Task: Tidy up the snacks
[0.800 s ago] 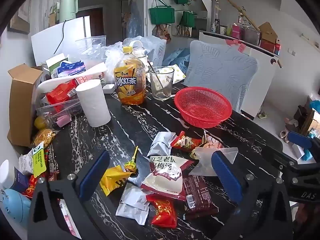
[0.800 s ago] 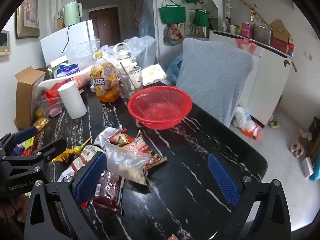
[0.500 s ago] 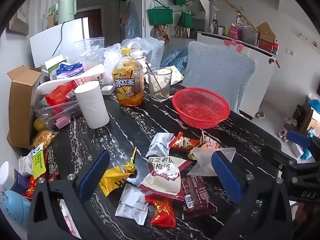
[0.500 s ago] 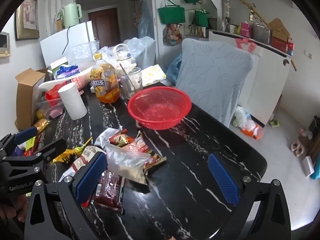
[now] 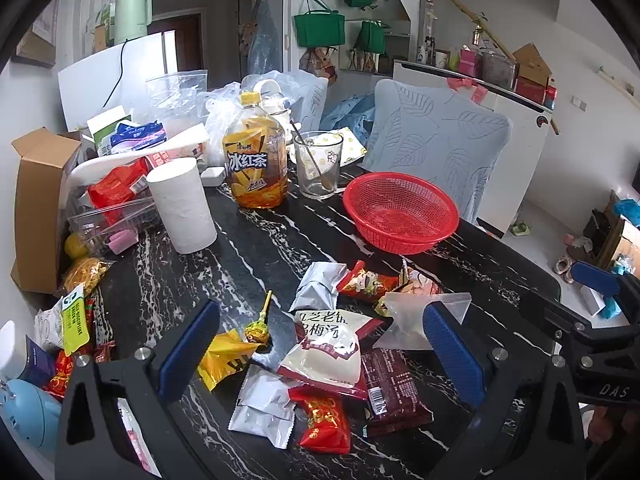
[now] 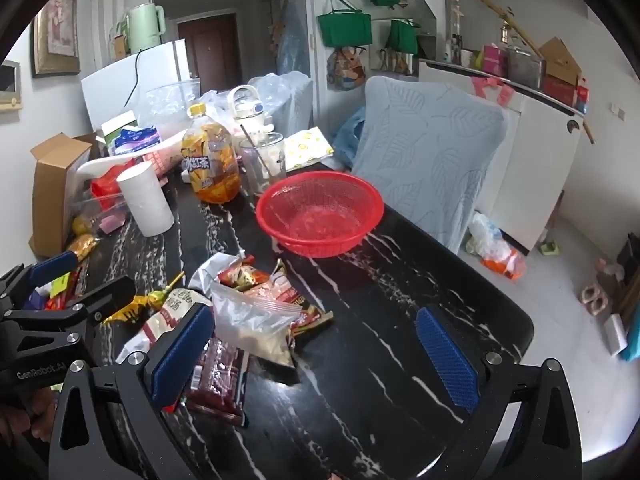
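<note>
Several snack packets lie heaped on the black marble table (image 5: 260,248): a white pouch (image 5: 326,350), a dark red bar (image 5: 394,384), a red sweet (image 5: 324,420), silver packets (image 5: 264,406), a yellow wrapper (image 5: 224,358), a lollipop (image 5: 258,328) and a clear zip bag (image 6: 254,320). An empty red mesh basket (image 5: 400,212) (image 6: 320,212) stands beyond them. My left gripper (image 5: 320,354) hovers open over the heap, holding nothing. My right gripper (image 6: 316,354) is open over bare table to the right of the heap, its left pad near the dark red bar (image 6: 220,380).
An iced-tea bottle (image 5: 256,160), a glass with a spoon (image 5: 318,164), a paper roll (image 5: 182,204) and a cardboard box (image 5: 36,208) crowd the back left. A chair with a pale blue cover (image 6: 428,160) stands behind the basket. More snacks lie along the left edge (image 5: 72,320).
Both views have shifted only slightly; the left gripper has crept a little nearer the heap. Nothing was picked up or moved.
</note>
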A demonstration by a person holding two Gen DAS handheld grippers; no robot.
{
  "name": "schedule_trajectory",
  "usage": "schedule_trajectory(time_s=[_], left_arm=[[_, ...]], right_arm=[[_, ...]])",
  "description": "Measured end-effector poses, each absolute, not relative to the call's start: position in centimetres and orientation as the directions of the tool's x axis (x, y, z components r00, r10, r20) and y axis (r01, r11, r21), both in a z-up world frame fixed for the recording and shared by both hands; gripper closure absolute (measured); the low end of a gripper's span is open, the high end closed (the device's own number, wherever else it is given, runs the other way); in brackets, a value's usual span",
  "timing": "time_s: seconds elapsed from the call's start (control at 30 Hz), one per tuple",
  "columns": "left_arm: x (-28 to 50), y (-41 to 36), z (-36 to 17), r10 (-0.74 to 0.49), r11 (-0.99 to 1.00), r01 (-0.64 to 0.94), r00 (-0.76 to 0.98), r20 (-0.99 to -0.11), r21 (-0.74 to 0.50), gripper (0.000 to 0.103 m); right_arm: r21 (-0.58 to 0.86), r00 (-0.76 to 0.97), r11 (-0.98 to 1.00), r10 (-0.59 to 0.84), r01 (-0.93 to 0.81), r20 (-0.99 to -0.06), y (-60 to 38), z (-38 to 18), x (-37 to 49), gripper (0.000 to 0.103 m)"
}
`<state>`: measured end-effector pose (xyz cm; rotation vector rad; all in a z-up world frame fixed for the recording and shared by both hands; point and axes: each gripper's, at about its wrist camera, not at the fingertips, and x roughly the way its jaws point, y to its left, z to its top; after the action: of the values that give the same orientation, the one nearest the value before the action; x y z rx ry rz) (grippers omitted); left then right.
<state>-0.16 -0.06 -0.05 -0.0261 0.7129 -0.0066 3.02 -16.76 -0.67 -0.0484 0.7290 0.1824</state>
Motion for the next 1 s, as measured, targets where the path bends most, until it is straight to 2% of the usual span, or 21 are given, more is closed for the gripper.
schedule_trajectory(time_s=[1.0], left_arm=[[-0.21,0.42,0.26,-0.016,0.999,-0.011,0.758,-0.652,-0.037,0.000]], right_arm=[[0.034,0.720,0.982,0.161,-0.188,-0.675,-16.55,-1.32,3.33,0.000]])
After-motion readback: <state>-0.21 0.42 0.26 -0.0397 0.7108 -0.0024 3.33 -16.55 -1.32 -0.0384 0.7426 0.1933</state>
